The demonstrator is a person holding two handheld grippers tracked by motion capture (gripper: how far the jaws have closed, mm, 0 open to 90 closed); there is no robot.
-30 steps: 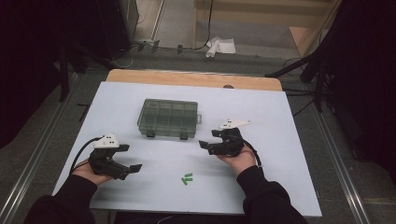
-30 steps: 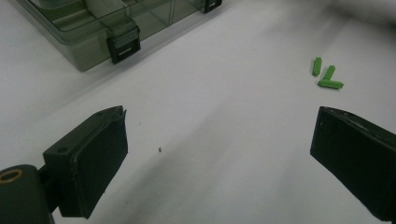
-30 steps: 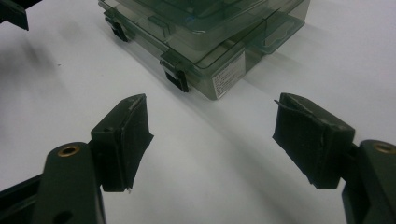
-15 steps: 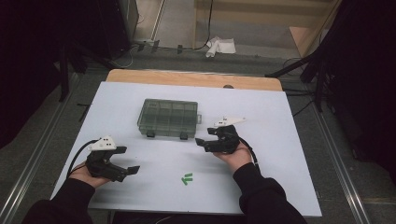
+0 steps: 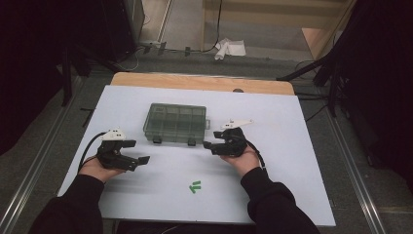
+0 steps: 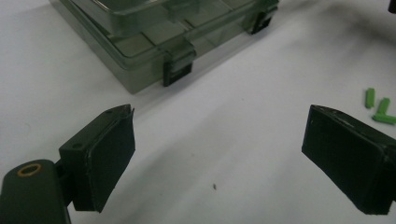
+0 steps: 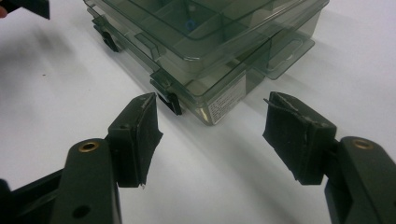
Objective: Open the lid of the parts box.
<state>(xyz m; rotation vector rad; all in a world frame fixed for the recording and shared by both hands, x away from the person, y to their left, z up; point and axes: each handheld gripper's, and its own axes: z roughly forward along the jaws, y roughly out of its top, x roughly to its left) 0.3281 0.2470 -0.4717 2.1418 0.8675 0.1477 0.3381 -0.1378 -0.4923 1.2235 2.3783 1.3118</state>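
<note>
A shut, translucent green compartment box lies mid-table, its two dark latches facing me. My left gripper hovers low just off the box's front left corner. In the left gripper view its jaws stand wide apart over bare table, with the box and one latch ahead; they have just been closing a little with nothing between them. My right gripper sits by the front right latch. Its jaws are open and have just been closing, the box's corner and a latch just ahead, untouched.
The white tabletop has small green marks near its front middle, also seen as green marks in the left gripper view. A wooden edge runs along the back. Dark floor, rails and cables surround the table.
My left hand has moved forward toward the box's front left corner. The right hand has barely shifted, and the gap between its jaws looks slightly narrower.
</note>
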